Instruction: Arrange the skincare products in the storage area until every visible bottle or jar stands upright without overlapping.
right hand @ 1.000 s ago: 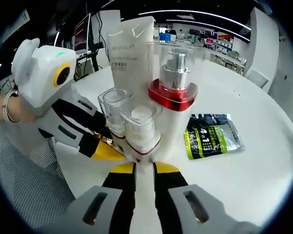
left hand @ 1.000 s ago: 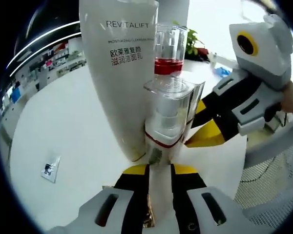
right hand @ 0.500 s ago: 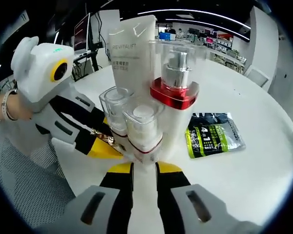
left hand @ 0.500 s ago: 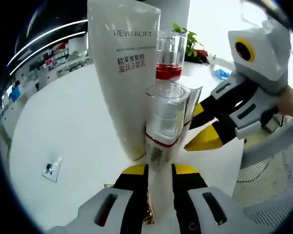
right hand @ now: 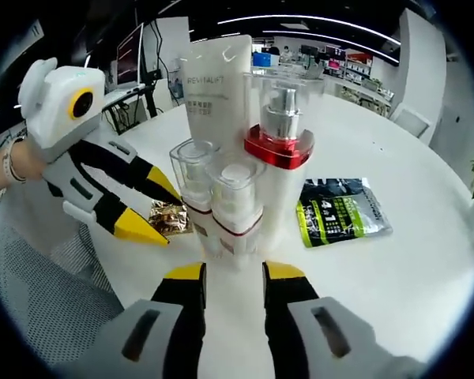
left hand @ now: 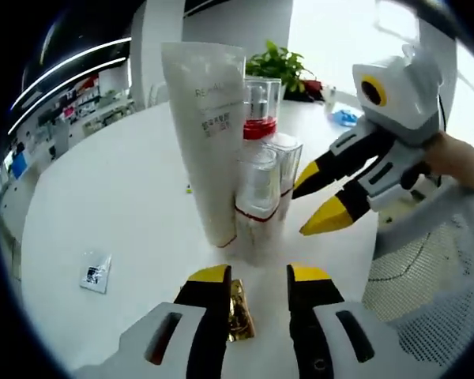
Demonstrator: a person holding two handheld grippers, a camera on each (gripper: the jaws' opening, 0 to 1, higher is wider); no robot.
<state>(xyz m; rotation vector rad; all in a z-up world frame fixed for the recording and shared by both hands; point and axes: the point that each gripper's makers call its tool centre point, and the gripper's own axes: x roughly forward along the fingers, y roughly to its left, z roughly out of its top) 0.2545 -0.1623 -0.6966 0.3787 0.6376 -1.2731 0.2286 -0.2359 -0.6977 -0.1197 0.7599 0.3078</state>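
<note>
Left gripper view is looking low and forward along its own yellow-tipped left gripper (left hand: 251,278), facing a close cluster on the round white table (left hand: 103,205): tall white squeeze tube (left hand: 208,150), clear-capped pump bottles (left hand: 257,193). Right gripper (left hand: 325,193) is coming in from the right there. Right gripper view is riding the right gripper (right hand: 234,275), facing the same cluster from roughly the opposite side, equally near; left gripper (right hand: 138,201) is entering from the left. Both views are sharing the tube (right hand: 215,91), bottles (right hand: 233,201), gold foil sachet (left hand: 238,311) (right hand: 170,217) and tabletop (right hand: 395,260).
</note>
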